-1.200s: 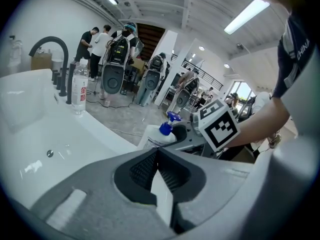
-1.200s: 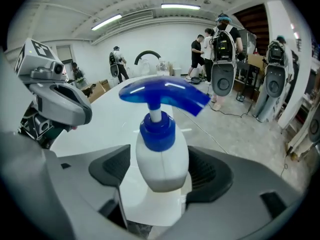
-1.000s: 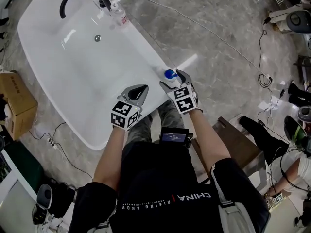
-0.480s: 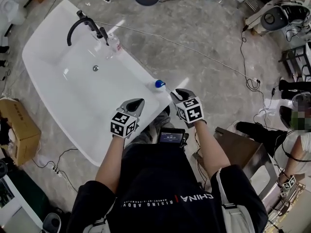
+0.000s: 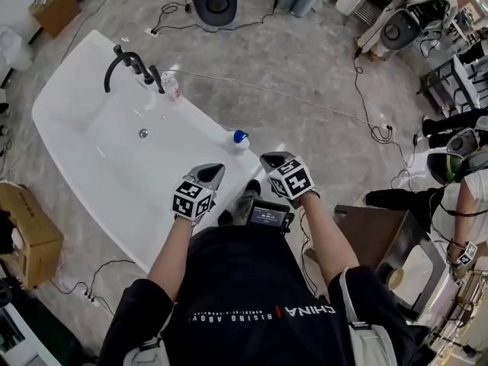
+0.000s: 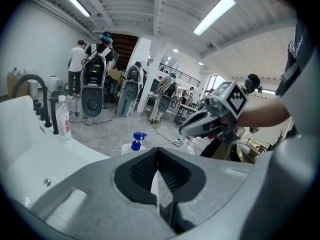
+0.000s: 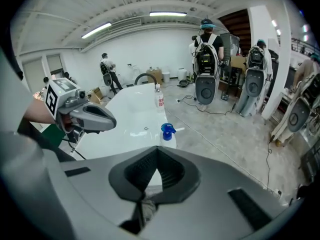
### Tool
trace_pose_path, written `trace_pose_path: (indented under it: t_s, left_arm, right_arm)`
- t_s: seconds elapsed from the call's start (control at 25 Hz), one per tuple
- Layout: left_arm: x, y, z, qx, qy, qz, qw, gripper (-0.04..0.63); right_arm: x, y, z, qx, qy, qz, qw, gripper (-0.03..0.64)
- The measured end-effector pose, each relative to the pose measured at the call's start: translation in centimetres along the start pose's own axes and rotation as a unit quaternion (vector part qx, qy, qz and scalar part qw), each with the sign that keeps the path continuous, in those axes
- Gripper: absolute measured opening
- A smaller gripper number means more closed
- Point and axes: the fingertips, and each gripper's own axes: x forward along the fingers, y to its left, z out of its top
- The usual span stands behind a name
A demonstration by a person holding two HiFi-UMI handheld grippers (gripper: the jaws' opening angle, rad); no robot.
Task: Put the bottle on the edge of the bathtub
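The white spray bottle with a blue cap (image 5: 239,139) stands upright on the near right rim of the white bathtub (image 5: 91,113); it also shows in the left gripper view (image 6: 134,143) and the right gripper view (image 7: 168,133). My right gripper (image 5: 271,160) hangs in the air a little short of the bottle, apart from it. Its jaws have just been closing and now stand shut with nothing between them (image 7: 157,155). My left gripper (image 5: 211,173) hovers over the tub's near rim, shut and empty (image 6: 157,152).
A black faucet (image 5: 126,61) and a clear water bottle (image 5: 171,87) stand at the tub's far end. A cardboard box (image 5: 27,235) sits left of the tub. Cables (image 5: 290,97) cross the floor. Grey machines and people stand farther off.
My right gripper let go of the bottle, drew back and up from it, and its jaws closed. The left gripper rose too. The bottle stays on the rim.
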Motion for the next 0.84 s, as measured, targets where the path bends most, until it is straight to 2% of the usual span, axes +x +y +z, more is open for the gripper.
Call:
trace_pose_path:
  t_s: [0.84]
  left_arm:
    - [-1.5, -1.4, 1.7, 0.046, -0.014, -0.007, 0.9988, 0.009]
  right_arm:
    - [-2.2, 2.2, 0.6, 0.01, -0.024, -0.016, 1.0, 0.009]
